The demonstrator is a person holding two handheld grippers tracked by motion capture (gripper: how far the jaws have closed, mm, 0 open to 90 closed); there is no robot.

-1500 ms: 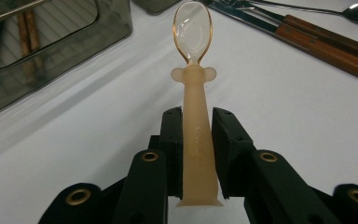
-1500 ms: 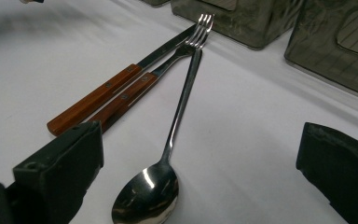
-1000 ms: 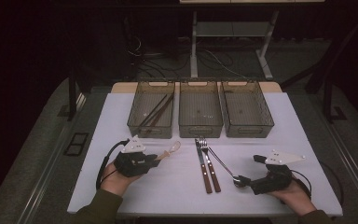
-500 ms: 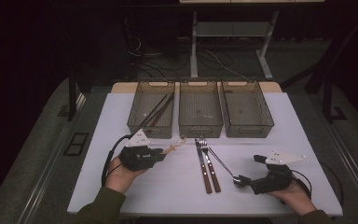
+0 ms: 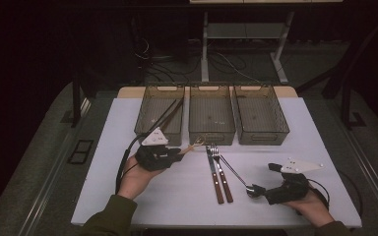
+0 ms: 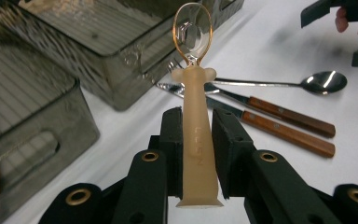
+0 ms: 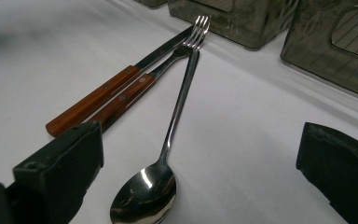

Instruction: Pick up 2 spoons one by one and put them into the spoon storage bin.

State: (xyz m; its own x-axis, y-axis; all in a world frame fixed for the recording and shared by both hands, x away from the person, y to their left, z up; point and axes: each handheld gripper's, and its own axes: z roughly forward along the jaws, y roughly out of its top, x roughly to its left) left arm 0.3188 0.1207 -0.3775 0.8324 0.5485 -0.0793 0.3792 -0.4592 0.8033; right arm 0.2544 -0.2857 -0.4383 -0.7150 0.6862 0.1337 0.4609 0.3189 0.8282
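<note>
- White bench (image 5: 103, 196) carries three smoked plastic bins (image 5: 211, 120) along its far edge.
- Left hand-held gripper (image 6: 196, 135) clamps a cream-handled plastic spoon (image 6: 195, 140), bowl forward, near the bins.
- Right hand-held gripper (image 7: 200, 186) stands wide over a steel spoon (image 7: 161, 172).
- Risk: the smooth handle may pivot or slip before release, missing its bin.

White table (image 5: 128, 196) carries three smoky clear plastic bins (image 5: 211, 118) in a row, wooden-handled knife (image 5: 214, 174) and fork (image 5: 222, 172), long steel spoon (image 5: 238, 176).
</note>
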